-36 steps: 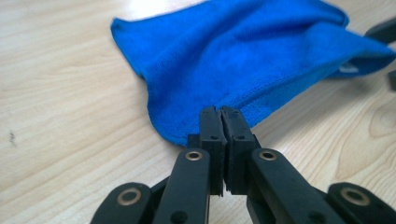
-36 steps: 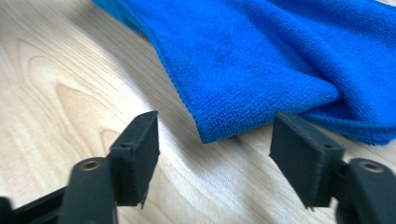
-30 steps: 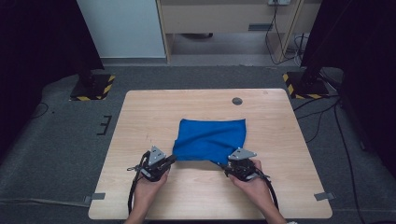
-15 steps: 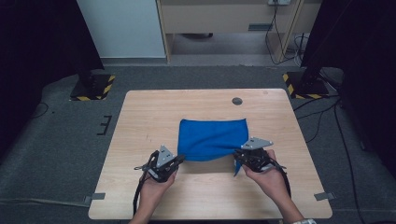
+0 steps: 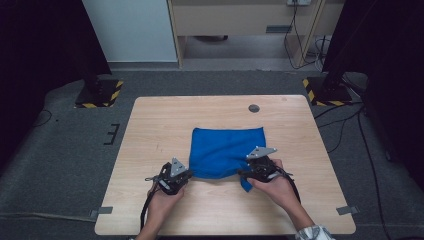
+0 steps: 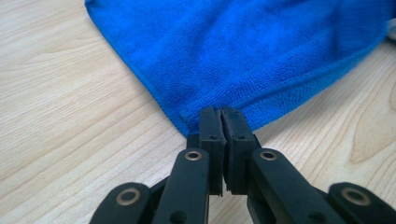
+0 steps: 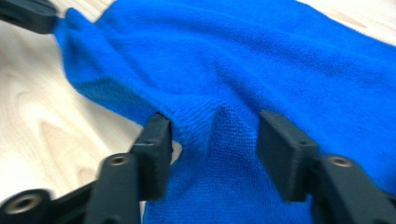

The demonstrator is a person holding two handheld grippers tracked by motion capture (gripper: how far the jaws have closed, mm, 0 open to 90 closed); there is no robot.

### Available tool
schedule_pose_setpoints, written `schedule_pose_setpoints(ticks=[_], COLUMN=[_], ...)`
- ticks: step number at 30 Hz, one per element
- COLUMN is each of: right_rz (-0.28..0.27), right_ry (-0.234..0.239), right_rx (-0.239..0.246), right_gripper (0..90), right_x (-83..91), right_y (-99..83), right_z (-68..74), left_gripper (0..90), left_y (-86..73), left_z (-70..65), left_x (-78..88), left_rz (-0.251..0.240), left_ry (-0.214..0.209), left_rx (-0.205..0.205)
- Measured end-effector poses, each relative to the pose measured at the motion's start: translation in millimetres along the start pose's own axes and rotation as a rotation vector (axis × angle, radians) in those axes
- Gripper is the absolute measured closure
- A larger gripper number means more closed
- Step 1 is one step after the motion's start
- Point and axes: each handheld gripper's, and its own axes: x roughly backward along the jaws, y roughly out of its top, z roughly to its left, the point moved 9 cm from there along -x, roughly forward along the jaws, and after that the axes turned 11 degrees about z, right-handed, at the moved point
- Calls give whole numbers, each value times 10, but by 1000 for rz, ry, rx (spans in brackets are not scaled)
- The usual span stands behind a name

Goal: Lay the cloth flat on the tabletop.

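Observation:
A blue cloth (image 5: 226, 149) lies spread on the wooden table (image 5: 160, 120). My left gripper (image 5: 186, 175) is shut on its near left corner; in the left gripper view the jaws (image 6: 222, 114) pinch the hem of the cloth (image 6: 243, 51). My right gripper (image 5: 246, 174) is at the near right edge, where a small flap of cloth (image 5: 246, 185) points toward me. Its jaws (image 7: 212, 123) have just been opening and stand apart, with a raised ridge of the cloth (image 7: 224, 126) between them, not pinched. The left gripper (image 7: 28, 14) holds the far corner in the right gripper view.
A round dark grommet (image 5: 254, 108) sits in the tabletop behind the cloth. Bare wood lies to the left, right and near side of the cloth. Black stands on striped bases (image 5: 97, 94) (image 5: 326, 91) flank the table's far corners on the grey floor.
The cloth's near edge has been drawn out wider and straighter. My right gripper swung out to the right, lifted a little, and its jaws opened off the cloth. The left gripper keeps its grip.

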Motion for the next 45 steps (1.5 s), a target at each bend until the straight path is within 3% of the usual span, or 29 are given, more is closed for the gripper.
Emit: schedule_pose_setpoints(ticks=[2, 8, 15, 18, 25, 28, 31, 35, 40, 45], right_rz=[-20, -63, -87, -57, 53, 86, 97, 90, 102, 119], right_ry=[-6, 25, 20, -4, -36, -60, -62, -50, -38, -34], right_rx=[7, -35, -85, -102, -62, -36, -50, -54, -53, -61], right_gripper=[407, 409, 531, 550, 525, 517, 524, 626, 815, 864], right_x=[103, 264, 388, 349, 62, 25, 62, 120, 135, 212], right_y=[-39, -286, -438, -502, -601, -660, -702, -778, -780, -853], right_z=[4, 24, 2, -22, 31, -23, -82, -165, -185, -254], left_gripper=[872, 871, 865, 862, 848, 836, 825, 820, 828, 849], left_y=[1, -19, -35, -43, -43, -46, -48, -51, -64, -75], left_z=[3, 4, 14, 5, -46, -38, -29, -42, -97, -195], left_x=[-4, -39, -27, -36, -32, -33, -26, -24, 0, 44], left_rz=[-1, 12, 14, 19, 16, 15, 12, 13, 17, 14], left_ry=[3, 4, 2, 1, -3, 0, 3, -6, -22, -56], left_rx=[2, 0, 0, -1, -5, -1, 5, 2, -8, -24])
